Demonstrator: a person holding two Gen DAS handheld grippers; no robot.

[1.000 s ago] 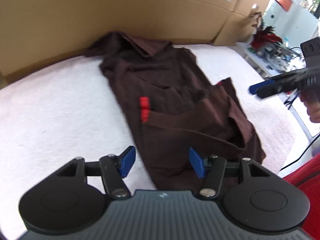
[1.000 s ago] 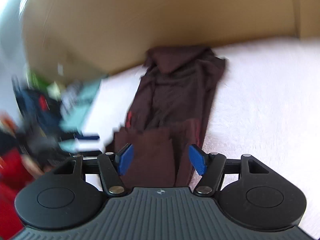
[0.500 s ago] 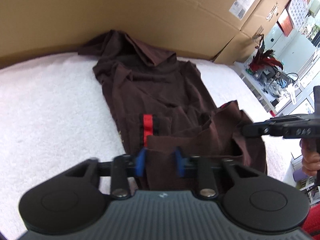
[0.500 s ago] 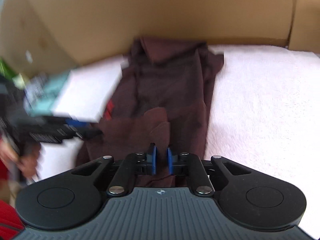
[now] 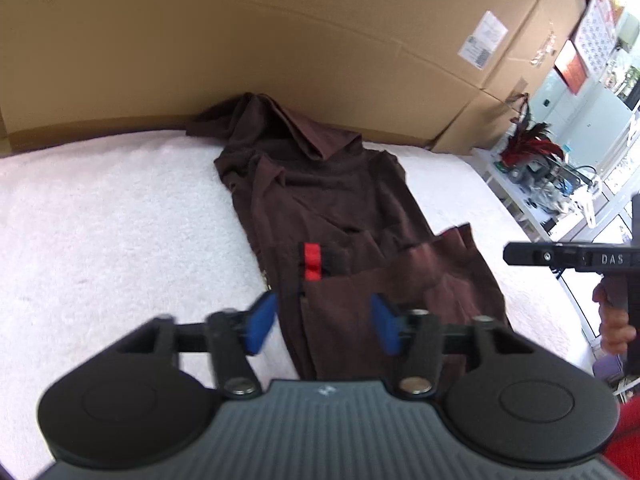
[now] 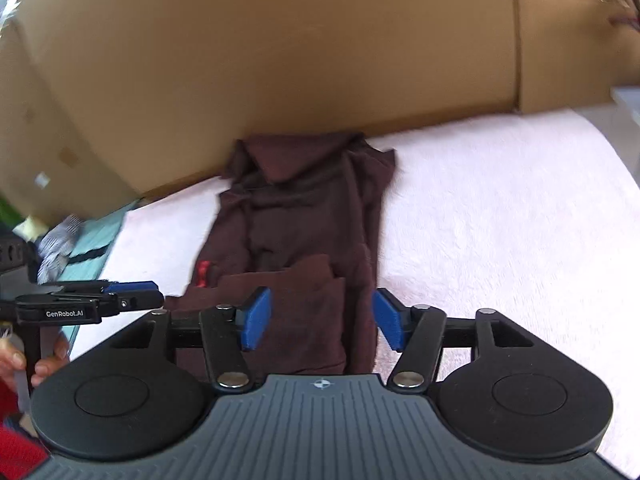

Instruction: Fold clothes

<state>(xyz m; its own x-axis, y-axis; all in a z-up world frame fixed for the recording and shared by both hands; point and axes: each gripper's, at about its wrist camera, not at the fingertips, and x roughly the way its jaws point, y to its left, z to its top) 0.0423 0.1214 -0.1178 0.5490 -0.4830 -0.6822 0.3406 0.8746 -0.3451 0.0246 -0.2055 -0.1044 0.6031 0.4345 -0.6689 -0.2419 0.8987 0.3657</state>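
A dark brown garment (image 5: 340,216) (image 6: 304,220) with a red tag (image 5: 312,266) (image 6: 203,274) lies lengthwise on a white fleecy surface (image 5: 112,220) (image 6: 500,216), its near end folded over. My left gripper (image 5: 323,326) hovers over the garment's near left edge, jaws opening, blue pads apart with no cloth pinched. My right gripper (image 6: 322,320) hangs above the near end of the garment, jaws opening too, nothing gripped. Each gripper shows in the other's view: the right one at the edge (image 5: 568,258), the left one (image 6: 132,294) beside the garment.
Large cardboard boxes (image 5: 280,40) (image 6: 280,48) wall off the far side of the surface. A shelf with clutter and a red plant (image 5: 528,152) stands at the right. Folded teal and striped cloth (image 6: 80,240) lies off the left edge. A hand (image 6: 36,360) holds the left gripper's handle.
Both grippers pinched shut half a second ago and now stand apart again. Both have drifted a little over the garment's near end.
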